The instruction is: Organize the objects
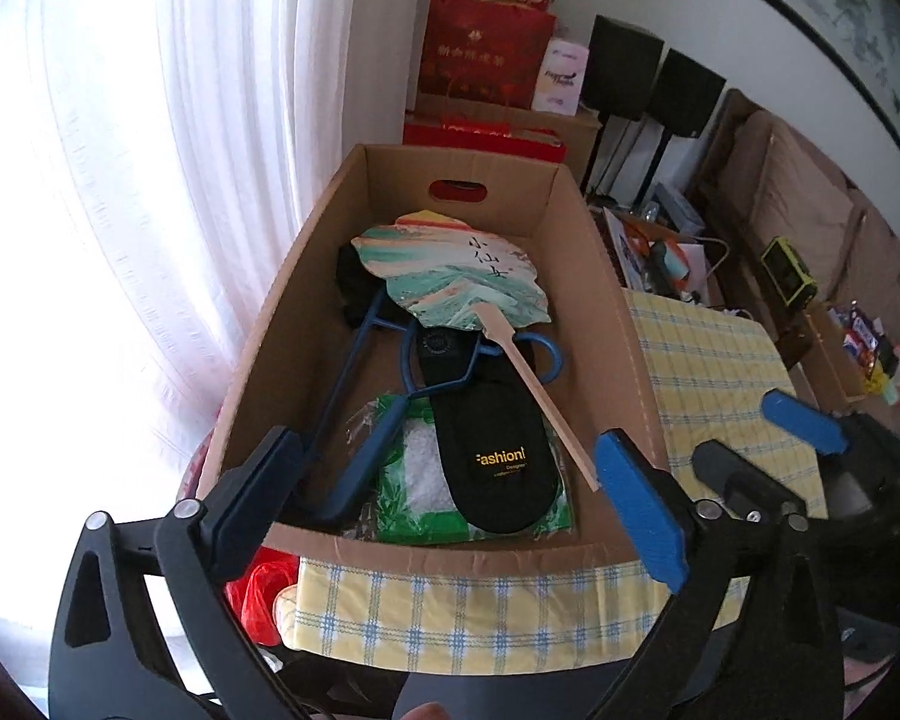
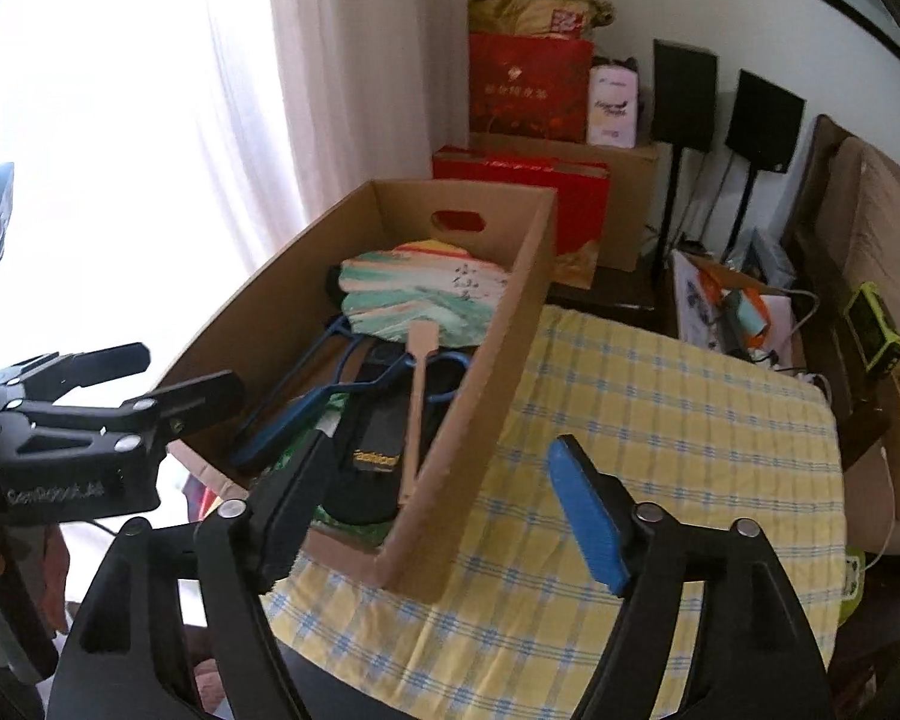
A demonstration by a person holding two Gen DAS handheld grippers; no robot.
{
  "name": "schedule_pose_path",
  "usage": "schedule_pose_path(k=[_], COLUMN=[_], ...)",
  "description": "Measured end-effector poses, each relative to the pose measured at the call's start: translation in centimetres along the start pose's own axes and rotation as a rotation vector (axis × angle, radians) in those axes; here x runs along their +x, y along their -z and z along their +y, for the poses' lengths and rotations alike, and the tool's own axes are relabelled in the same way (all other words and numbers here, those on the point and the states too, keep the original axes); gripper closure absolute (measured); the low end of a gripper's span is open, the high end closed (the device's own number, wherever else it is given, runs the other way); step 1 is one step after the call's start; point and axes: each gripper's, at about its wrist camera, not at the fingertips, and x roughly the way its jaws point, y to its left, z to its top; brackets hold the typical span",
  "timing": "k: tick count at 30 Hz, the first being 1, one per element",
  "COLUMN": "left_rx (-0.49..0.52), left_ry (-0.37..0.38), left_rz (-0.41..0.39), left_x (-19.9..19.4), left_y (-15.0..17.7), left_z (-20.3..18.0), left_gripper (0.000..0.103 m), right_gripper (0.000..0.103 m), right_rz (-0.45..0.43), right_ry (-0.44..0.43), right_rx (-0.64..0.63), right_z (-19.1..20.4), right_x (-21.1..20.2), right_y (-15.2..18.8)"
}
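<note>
I hold both tools spread and empty: left tool (image 1: 450, 480) over the cardboard box (image 1: 606, 276), right tool (image 2: 432, 510) at its near right wall.

Yellow-blue checked cloth (image 2: 660, 396), brown box (image 1: 306, 276)

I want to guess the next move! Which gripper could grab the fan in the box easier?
Probably the left gripper: it is open and faces straight into the cardboard box, with the fan ahead. The right gripper, also open, straddles the box's side wall over the checked cloth.
</note>
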Motion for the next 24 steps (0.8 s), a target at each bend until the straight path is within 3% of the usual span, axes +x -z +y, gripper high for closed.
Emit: schedule_pose_path(k=[4,13,19,24], left_rx=[0.025,0.053,0.091,0.064], left_ry=[-0.016,-0.077,-0.123,-0.080], left_rz=[-0.023,-0.086,-0.103,-0.096], left_x=[-0.7,-2.2,-2.8,-3.2], left_y=[0.6,2.0,3.2,4.1], left_z=[-0.9,-2.3,-3.5,-3.8], left_gripper=[0.002,0.000,0.000,0.000], right_gripper=[0.018,0.000,0.000,0.000], right_rz=[-0.016,-0.031,-0.057,-0.069], right_ry=[0.052,0.075,0.086,0.117], right_rx=[0.001,0.055,0.097,0.106], right_z=[-0.8,-3.2,-4.5,-5.4], right_x=[-1.0,-3.1,-4.7,-5.7], right_y=[0.4,1.9,3.0,4.0])
